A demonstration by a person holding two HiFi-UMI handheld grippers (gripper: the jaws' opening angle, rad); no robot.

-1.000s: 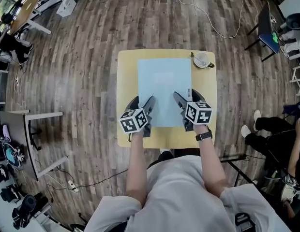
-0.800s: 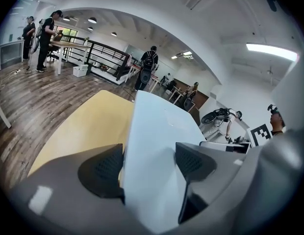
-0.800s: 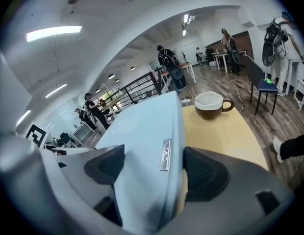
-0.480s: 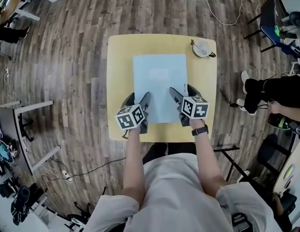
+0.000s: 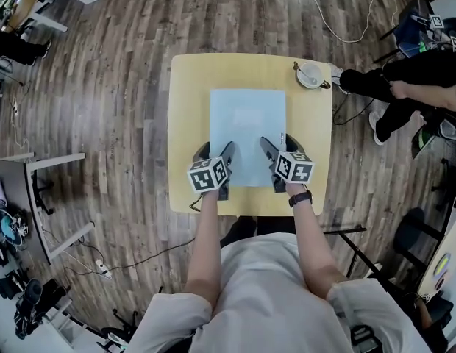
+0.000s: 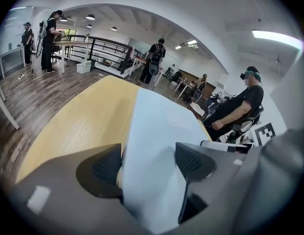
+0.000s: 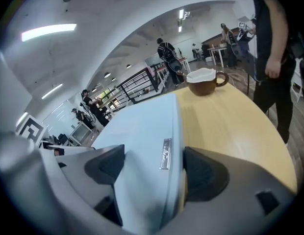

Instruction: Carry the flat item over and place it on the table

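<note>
The flat item, a pale blue board (image 5: 248, 127), lies flat on the yellow table (image 5: 190, 123). My left gripper (image 5: 215, 153) straddles its near left edge, one jaw off the board and one over it. In the left gripper view the board (image 6: 157, 126) runs between the wide-apart jaws of that gripper (image 6: 149, 163), which do not pinch it. My right gripper (image 5: 278, 145) straddles the near right edge the same way. In the right gripper view the board (image 7: 142, 131), with a small silver label, fills the gap of the open right gripper (image 7: 154, 168).
A brown cup with white contents (image 5: 310, 74) stands at the table's far right corner, also seen as the cup (image 7: 203, 81). A person's legs (image 5: 375, 83) are close beside that corner. A cable (image 5: 323, 28) crosses the wood floor beyond the table.
Both grippers stay at the board's near edge and the board keeps its place on the table. The view has shifted slightly. A person has stepped in near the table's far right corner.
</note>
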